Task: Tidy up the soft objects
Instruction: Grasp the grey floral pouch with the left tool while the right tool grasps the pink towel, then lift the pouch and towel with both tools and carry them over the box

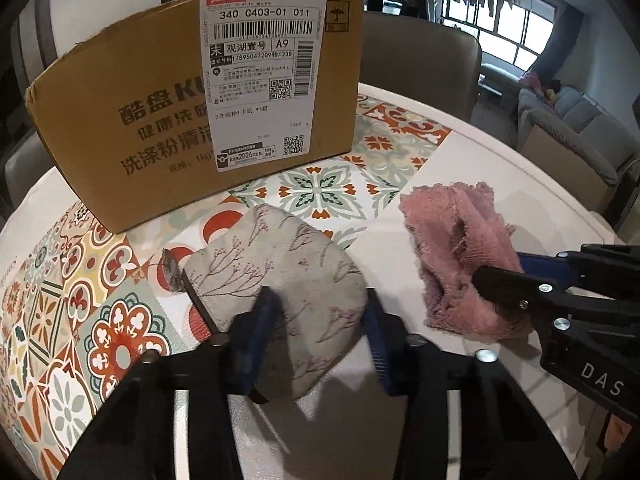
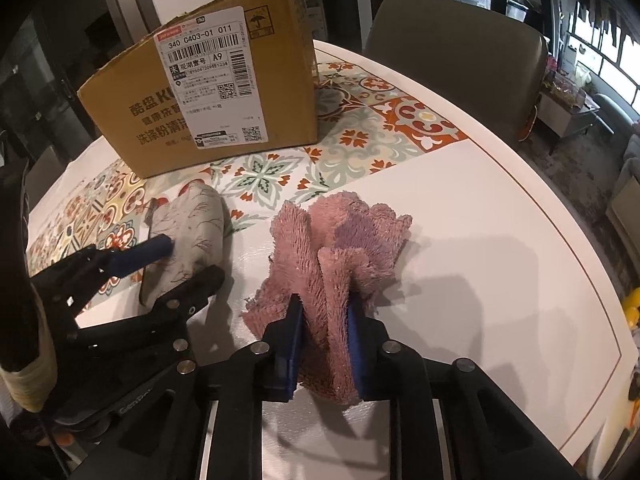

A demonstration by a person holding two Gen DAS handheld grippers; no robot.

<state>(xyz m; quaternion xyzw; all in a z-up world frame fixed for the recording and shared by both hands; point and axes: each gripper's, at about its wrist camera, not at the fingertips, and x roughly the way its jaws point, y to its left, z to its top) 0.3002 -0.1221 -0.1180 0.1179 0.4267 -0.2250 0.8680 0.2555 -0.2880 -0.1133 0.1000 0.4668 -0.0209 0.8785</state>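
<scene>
My left gripper point(image 1: 320, 304) is shut on a grey pouch with a branch print point(image 1: 280, 272), held just above the patterned mat. It also shows in the right wrist view point(image 2: 188, 232), with the left gripper point(image 2: 180, 260) around it. My right gripper point(image 2: 326, 316) is shut on a fuzzy pink cloth point(image 2: 344, 232), bunched between the blue pads. In the left wrist view the pink cloth point(image 1: 456, 248) sits at the right with the right gripper point(image 1: 504, 272) gripping it.
An open cardboard box with a shipping label point(image 1: 200, 100) stands behind on the white table point(image 2: 500, 220), on a colourful tiled mat point(image 1: 80, 300). Grey chairs point(image 2: 452, 40) stand beyond the table's far edge. A sofa point(image 1: 568, 120) is at the right.
</scene>
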